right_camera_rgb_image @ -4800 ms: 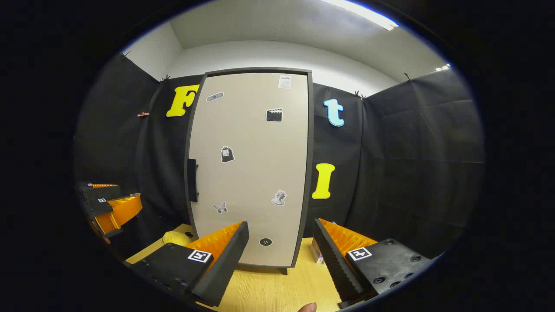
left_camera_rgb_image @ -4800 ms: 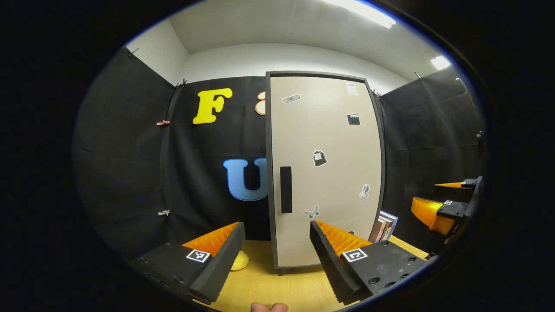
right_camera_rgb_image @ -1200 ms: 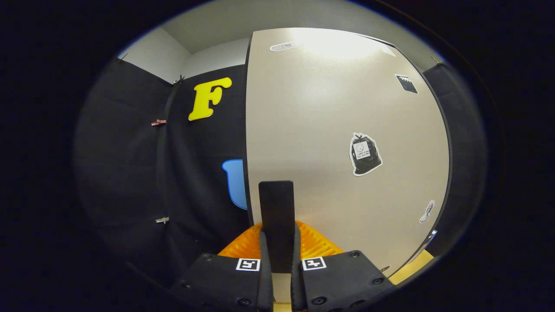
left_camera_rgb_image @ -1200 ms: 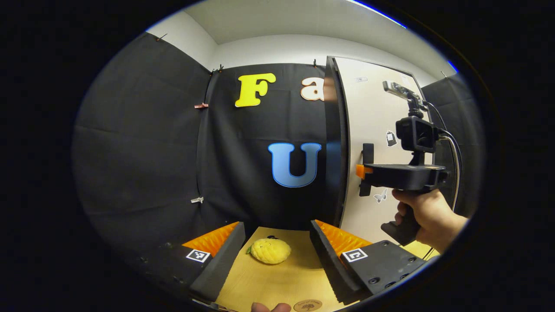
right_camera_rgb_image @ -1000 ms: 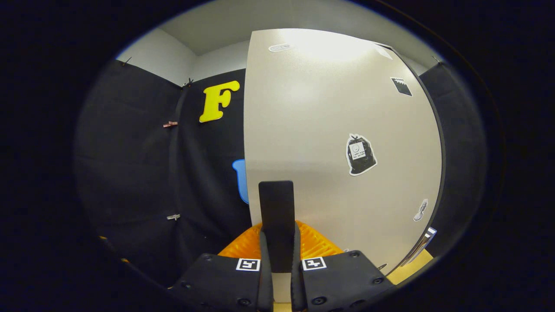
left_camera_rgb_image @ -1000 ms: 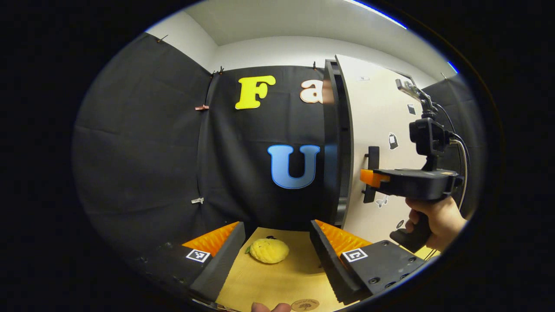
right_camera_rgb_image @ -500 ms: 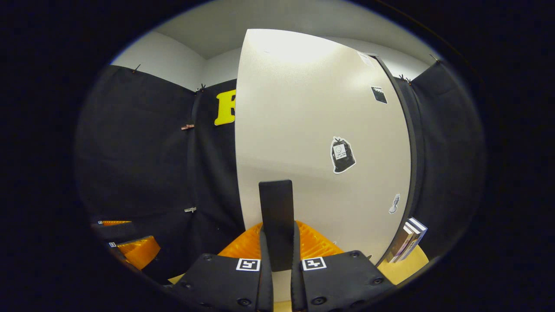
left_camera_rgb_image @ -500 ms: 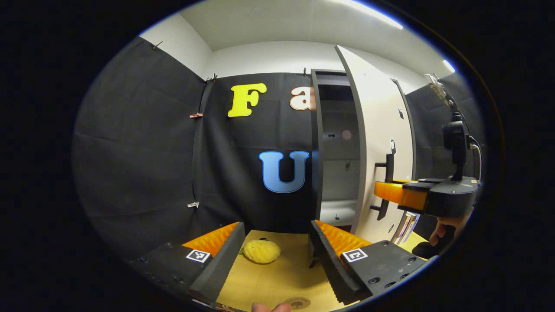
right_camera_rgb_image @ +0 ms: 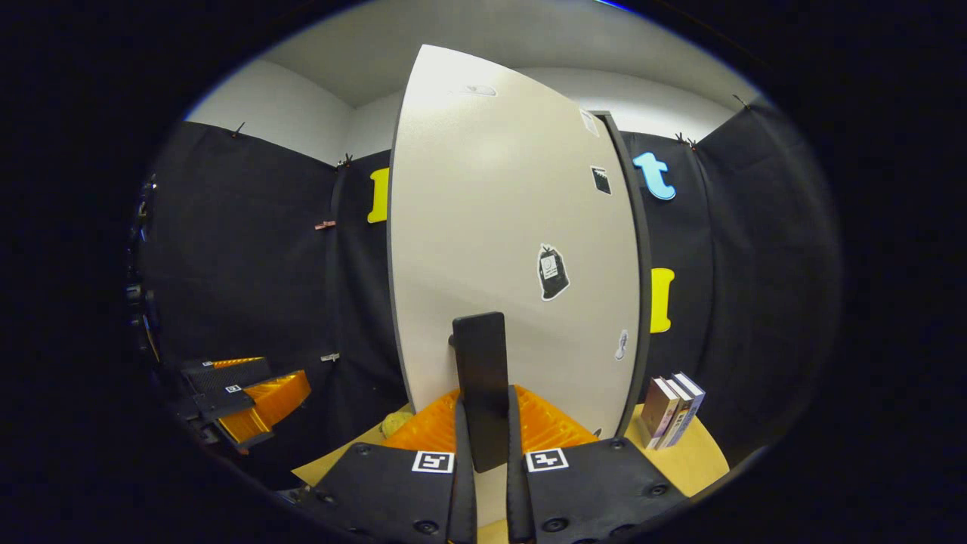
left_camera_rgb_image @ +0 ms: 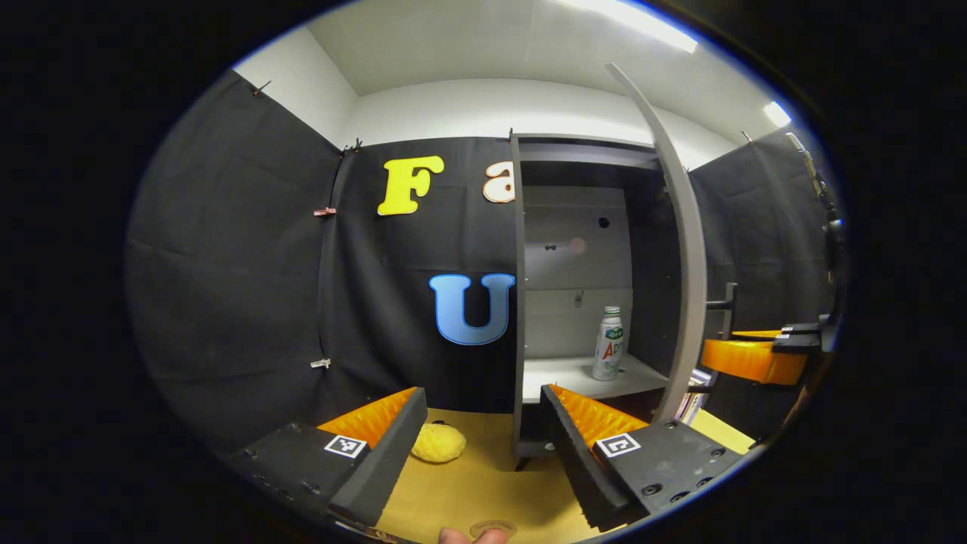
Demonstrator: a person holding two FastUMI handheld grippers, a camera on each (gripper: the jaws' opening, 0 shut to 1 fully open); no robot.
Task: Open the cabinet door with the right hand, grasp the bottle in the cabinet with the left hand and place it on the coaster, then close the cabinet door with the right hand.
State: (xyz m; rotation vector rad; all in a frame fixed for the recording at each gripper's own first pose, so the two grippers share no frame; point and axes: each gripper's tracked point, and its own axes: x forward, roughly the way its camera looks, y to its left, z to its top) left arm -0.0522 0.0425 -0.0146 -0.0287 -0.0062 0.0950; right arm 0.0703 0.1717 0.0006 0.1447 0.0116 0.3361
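Note:
The cabinet (left_camera_rgb_image: 574,219) stands open, its pale door (right_camera_rgb_image: 514,249) swung wide and seen edge-on in the left gripper view as the door (left_camera_rgb_image: 684,249). A white bottle (left_camera_rgb_image: 608,344) with a green label stands upright on the cabinet's shelf (left_camera_rgb_image: 563,374). My right gripper (right_camera_rgb_image: 483,408) is shut on the dark vertical door handle (right_camera_rgb_image: 477,355); the left gripper view has that right gripper (left_camera_rgb_image: 748,357) at the far right by the handle (left_camera_rgb_image: 724,304). My left gripper (left_camera_rgb_image: 481,393) is open and holds nothing, low in front of the cabinet, well short of the bottle. A round coaster (left_camera_rgb_image: 491,527) lies at the view's bottom edge.
A yellow plush fruit (left_camera_rgb_image: 438,443) lies on the wooden table (left_camera_rgb_image: 468,483) left of the cabinet. Several books (right_camera_rgb_image: 671,408) stand right of the cabinet. The left gripper (right_camera_rgb_image: 249,397) shows at the lower left of the right gripper view.
The door has swung from shut to wide open with my right gripper shut on its handle. The bottle inside has come into sight. My left gripper has turned towards the opening.

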